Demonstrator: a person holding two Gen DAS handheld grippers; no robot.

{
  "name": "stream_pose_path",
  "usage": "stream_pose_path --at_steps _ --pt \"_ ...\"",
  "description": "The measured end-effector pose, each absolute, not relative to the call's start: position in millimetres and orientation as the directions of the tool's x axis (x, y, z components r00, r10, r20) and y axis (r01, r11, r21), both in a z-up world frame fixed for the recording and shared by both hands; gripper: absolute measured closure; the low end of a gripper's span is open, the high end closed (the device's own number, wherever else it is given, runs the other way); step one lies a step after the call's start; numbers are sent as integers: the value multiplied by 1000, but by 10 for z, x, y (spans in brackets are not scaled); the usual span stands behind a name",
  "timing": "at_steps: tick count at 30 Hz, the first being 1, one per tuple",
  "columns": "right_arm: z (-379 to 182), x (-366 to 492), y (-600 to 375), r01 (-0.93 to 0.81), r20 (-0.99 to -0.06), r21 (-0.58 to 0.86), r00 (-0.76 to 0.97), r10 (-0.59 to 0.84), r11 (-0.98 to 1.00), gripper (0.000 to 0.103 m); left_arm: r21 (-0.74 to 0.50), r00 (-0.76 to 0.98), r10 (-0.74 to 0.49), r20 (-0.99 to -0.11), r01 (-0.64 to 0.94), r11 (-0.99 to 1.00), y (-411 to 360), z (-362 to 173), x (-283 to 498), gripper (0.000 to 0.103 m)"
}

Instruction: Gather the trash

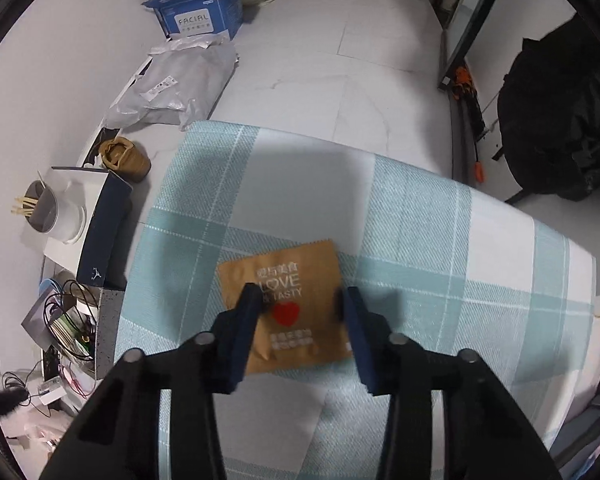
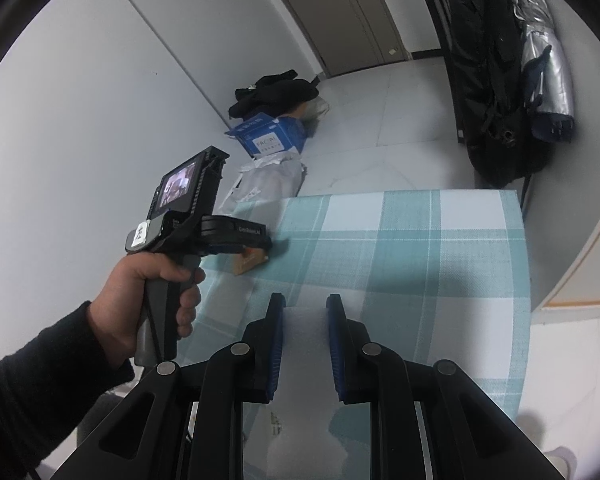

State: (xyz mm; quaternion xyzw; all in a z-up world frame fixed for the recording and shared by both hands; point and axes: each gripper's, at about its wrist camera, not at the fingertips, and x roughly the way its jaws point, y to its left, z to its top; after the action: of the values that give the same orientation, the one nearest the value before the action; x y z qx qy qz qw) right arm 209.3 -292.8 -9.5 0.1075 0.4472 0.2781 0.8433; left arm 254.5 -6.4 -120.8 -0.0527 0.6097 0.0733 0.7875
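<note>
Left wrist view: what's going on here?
A person is collecting trash with a handheld gripper in each hand. The left gripper points down over a brown paper packet lying on the checked tablecloth, jaws on either side of it; whether they already pinch it is unclear. The right gripper hangs over the same table, jaws narrow with nothing between them. The left hand shows in the right wrist view.
</note>
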Motion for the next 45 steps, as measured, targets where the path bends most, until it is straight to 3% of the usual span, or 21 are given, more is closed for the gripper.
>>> stream_pose_path --at_steps 2,3,4,12,16,17,18,19,20,21,22,31,35,39,41,43,45 --pt "-88 2091 -2962 -362 -692 437 449 565 823 83 -2 244 36 -969 -156 988 -90 -1202 2517 75" --pt "-83 2093 -2976 -359 -691 437 454 563 825 83 -17 242 20 -970 -148 989 -95 -1194 2497 93" --pt "-78 2090 -2986 -357 -689 437 457 562 826 83 -25 234 9 -972 -144 989 -90 -1195 2479 103" --pt "-98 2070 -3022 -332 -691 442 466 552 833 83 -191 234 -146 -961 -181 965 116 -1173 2287 103" --pt "-89 2019 -3041 -327 -689 442 473 550 835 83 -185 267 -135 -954 -171 968 134 -1079 2297 101" --pt "-84 2001 -3045 -328 -688 441 475 549 836 83 -166 271 -119 -955 -159 973 111 -1068 2322 98" --pt "-81 1991 -3046 -329 -687 439 477 548 836 83 -158 277 -114 -954 -142 977 82 -1056 2348 86" --pt "-77 1987 -3046 -330 -686 439 478 548 836 83 -154 281 -113 -953 -128 980 59 -1049 2350 63" --pt "-73 1979 -3048 -332 -685 438 479 550 835 83 -143 288 -104 -952 -119 983 42 -1049 2374 50" --pt "-72 1974 -3043 -334 -685 437 479 549 835 83 -129 297 -89 -951 -120 984 23 -1055 2404 29" --pt "-71 1976 -3042 -334 -685 435 479 548 836 83 -125 304 -84 -949 -117 985 16 -1064 2413 26" --pt "-84 2050 -3090 -321 -678 459 475 560 828 83 1 227 31 -973 -132 991 -18 -1383 2618 26" --pt "-139 2066 -3097 -304 -689 474 457 562 827 83 -3 242 17 -970 -80 997 -108 -1400 2648 29" --pt "-139 2075 -3097 -297 -687 483 455 567 824 83 -11 261 10 -965 -78 997 -44 -1340 2630 50" --pt "-127 2058 -3089 -301 -685 484 454 570 821 83 -7 270 14 -963 -77 997 -35 -1327 2607 53" --pt "-119 2035 -3071 -309 -684 478 457 569 822 83 -5 286 13 -958 -64 998 -26 -1307 2570 63" --pt "-119 2022 -3065 -314 -684 475 457 569 822 83 -5 295 13 -955 -61 998 -28 -1302 2545 64"
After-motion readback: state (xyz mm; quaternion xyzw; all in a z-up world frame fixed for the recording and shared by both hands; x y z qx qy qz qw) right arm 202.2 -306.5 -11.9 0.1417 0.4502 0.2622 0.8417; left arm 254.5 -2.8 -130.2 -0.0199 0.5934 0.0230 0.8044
